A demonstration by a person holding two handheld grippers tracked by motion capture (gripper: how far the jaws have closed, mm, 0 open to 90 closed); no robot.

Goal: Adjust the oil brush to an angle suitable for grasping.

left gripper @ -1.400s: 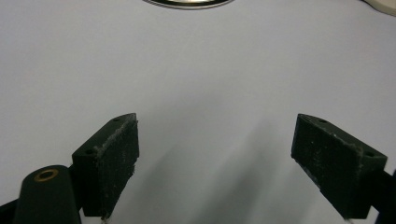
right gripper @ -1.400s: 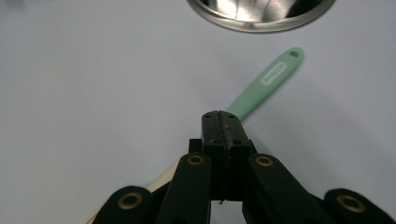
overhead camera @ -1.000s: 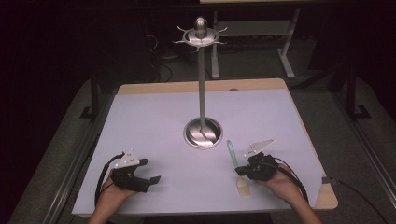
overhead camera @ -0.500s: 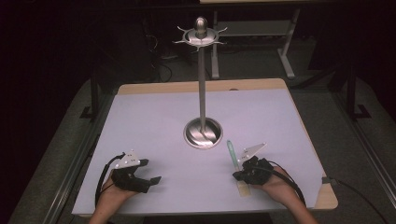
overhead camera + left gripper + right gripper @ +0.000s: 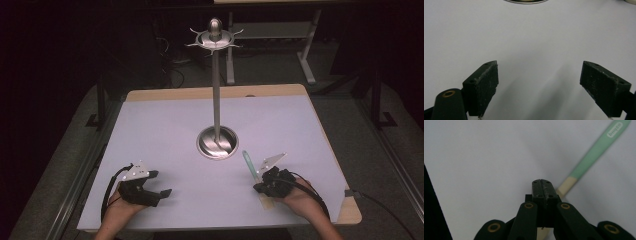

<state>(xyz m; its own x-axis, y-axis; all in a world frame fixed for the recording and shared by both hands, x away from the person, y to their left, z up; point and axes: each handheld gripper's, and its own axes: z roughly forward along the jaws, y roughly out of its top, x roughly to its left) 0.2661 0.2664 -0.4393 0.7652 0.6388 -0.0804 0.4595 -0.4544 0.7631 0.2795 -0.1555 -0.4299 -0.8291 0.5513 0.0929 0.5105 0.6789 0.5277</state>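
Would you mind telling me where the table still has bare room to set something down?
The far half of the table is bare on both sides of the metal stand, out to the edges. The near middle, between the left gripper and right gripper, is open too. It is crowded only at the near right, where the green-handled utensil lies under the right gripper.

Setting reads as a lab or recording room, not a home; a bare white table [image 5: 165, 135] with a pale wood edge stands alone on grey carpeted floor [image 5: 365, 130]; surroundings dark, light falling only on the tabletop; metal table legs and frame [image 5: 305, 60] of further furniture behind; loose cables [image 5: 172, 75] on the floor beyond the far edge; a polished metal stand [image 5: 216, 100] posed at centre like a test prop; a cable [image 5: 385, 210] trails off the table's right corner.
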